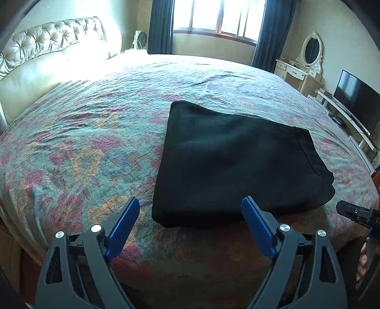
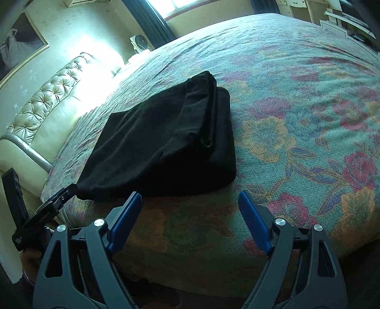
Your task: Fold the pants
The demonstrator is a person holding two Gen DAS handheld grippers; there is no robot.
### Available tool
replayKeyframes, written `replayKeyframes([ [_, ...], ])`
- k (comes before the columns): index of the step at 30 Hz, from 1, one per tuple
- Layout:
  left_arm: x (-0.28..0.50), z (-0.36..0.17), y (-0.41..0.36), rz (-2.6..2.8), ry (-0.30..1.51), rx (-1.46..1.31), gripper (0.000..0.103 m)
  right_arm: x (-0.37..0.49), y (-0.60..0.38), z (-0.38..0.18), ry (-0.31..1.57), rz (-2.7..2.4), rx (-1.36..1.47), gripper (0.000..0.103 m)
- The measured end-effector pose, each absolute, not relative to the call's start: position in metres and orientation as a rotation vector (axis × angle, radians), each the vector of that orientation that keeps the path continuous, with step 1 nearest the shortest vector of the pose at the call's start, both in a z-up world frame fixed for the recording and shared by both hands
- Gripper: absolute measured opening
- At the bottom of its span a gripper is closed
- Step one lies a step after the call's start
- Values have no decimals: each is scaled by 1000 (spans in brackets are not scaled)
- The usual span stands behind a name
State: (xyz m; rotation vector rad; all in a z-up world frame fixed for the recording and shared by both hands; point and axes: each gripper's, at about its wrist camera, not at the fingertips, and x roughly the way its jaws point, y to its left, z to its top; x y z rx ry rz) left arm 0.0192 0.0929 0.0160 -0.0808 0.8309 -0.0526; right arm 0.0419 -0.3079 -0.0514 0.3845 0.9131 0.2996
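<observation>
The black pants [image 1: 232,164] lie folded into a compact rectangle on the floral bedspread [image 1: 83,147], near the bed's front edge. In the right wrist view the pants [image 2: 166,140] show a hemmed band lying across the top layer. My left gripper [image 1: 191,215] hovers just short of the fold's near edge, its blue pads wide apart and empty. My right gripper [image 2: 190,209] is open too, held over the bedspread in front of the pants' right corner, with nothing between its pads. Each view catches the other gripper's dark body at its side edge.
A tufted cream headboard [image 1: 47,45] stands on the left. Beyond the bed are a window with dark curtains [image 1: 218,19], a small fan [image 1: 141,39], a dressing table with an oval mirror [image 1: 308,57] and a television [image 1: 358,102] on a low white stand.
</observation>
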Motion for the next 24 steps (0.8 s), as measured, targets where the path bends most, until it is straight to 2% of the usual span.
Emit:
replayKeyframes([
  [24,16,10,83,4,862,-75,86,41,-284,-41,871,299,300,84],
])
